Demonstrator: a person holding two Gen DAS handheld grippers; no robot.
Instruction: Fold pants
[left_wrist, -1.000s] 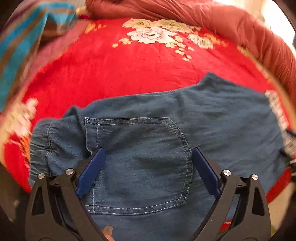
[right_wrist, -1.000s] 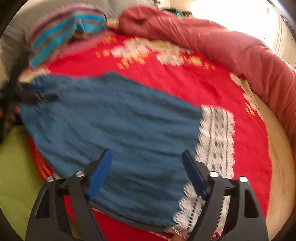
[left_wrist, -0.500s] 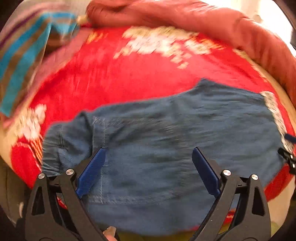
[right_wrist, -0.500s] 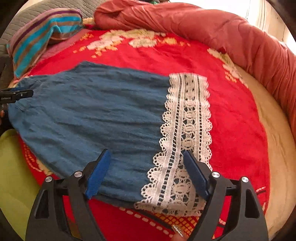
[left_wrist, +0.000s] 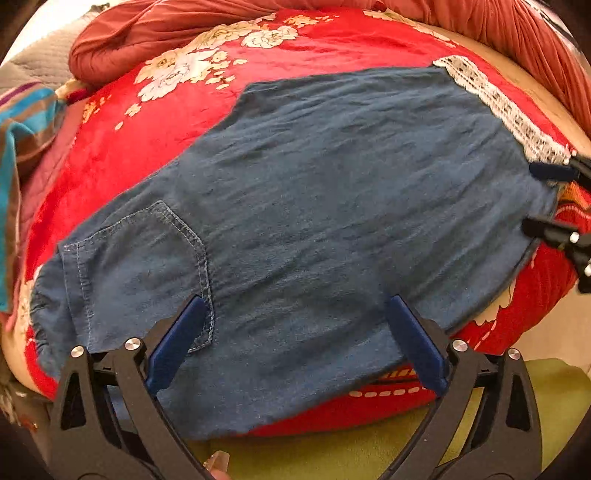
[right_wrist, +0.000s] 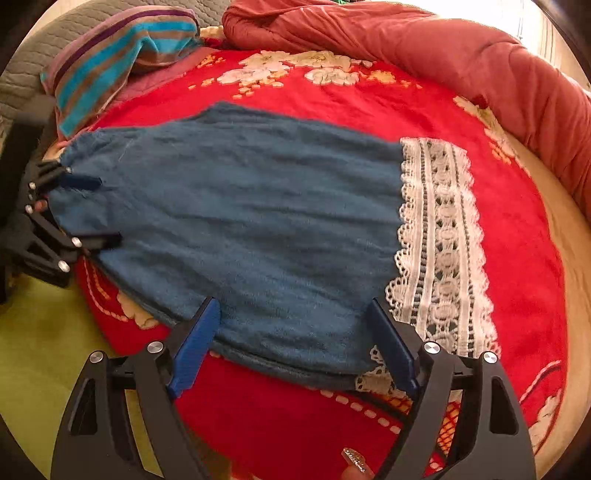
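While the pants (left_wrist: 332, 206) lie spread flat on the red blanket (left_wrist: 177, 122), both grippers hang over their near edge with nothing between the fingers. The left gripper (left_wrist: 295, 339) has its jaws wide apart above the waist end, one blue pad (left_wrist: 177, 343) over the corner of the back pocket (left_wrist: 140, 273), the other over plain denim. The right gripper (right_wrist: 295, 343) is just as wide open at the leg end, its right pad (right_wrist: 393, 347) beside the white lace hem (right_wrist: 439, 240). Whether either pad actually touches the cloth is hard to say from here.

The pants run lengthwise across the bed, waistband to the left, lace cuff to the right, the near edge close to the blanket's border above a yellow-green sheet (right_wrist: 40, 350). Behind them a rust-coloured quilt (right_wrist: 424, 48) is bunched along the far side, and a striped pillow (right_wrist: 122, 55) sits at the far left corner.
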